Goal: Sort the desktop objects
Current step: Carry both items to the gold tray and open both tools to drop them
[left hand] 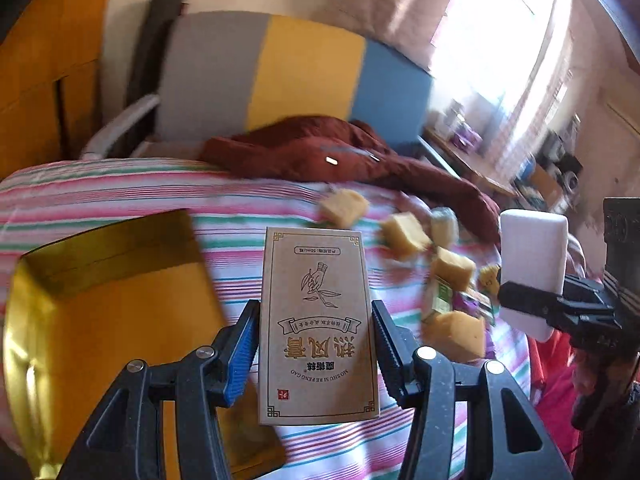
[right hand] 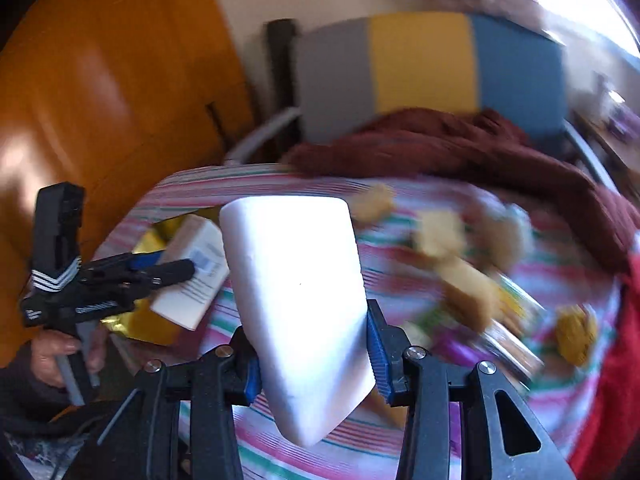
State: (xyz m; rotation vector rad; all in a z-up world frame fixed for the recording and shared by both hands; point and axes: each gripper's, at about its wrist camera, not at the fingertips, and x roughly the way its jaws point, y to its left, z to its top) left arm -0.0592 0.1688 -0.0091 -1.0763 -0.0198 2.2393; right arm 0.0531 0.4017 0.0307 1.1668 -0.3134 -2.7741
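A table draped in a pink, green and white striped cloth (left hand: pixel 120 196) fills both wrist views. At far left sits a shallow gold tray (left hand: pixel 104 292), open and glossy inside, apparently empty.

Just right of it, the left gripper (left hand: pixel 316 344) is clamped on a tan cardboard box (left hand: pixel 318 320) printed with a leaf drawing and Chinese lettering. The jaws press its two long side edges low down, holding it upright above the cloth. The box looks light and thin-walled, so a hard squeeze could dent it; gripping across the narrow width near the middle seems the safest hold.

Further right, a scatter of yellowish sponge-like cubes (left hand: pixel 404 234) and small colourful packets (left hand: pixel 452 300) lies on the cloth. The cubes look soft and very light, likely to compress under the pads.

At far right, the right gripper (right hand: pixel 312 356) is closed on a smooth white block (right hand: pixel 296 280), rounded like a soap bar, pinched across its lower half and raised off the table. Its surface looks slick, so it may slip unless held squarely.

A dark red garment (left hand: pixel 320 148) lies along the table's back edge, before a grey, yellow and blue chair back (left hand: pixel 304 68).
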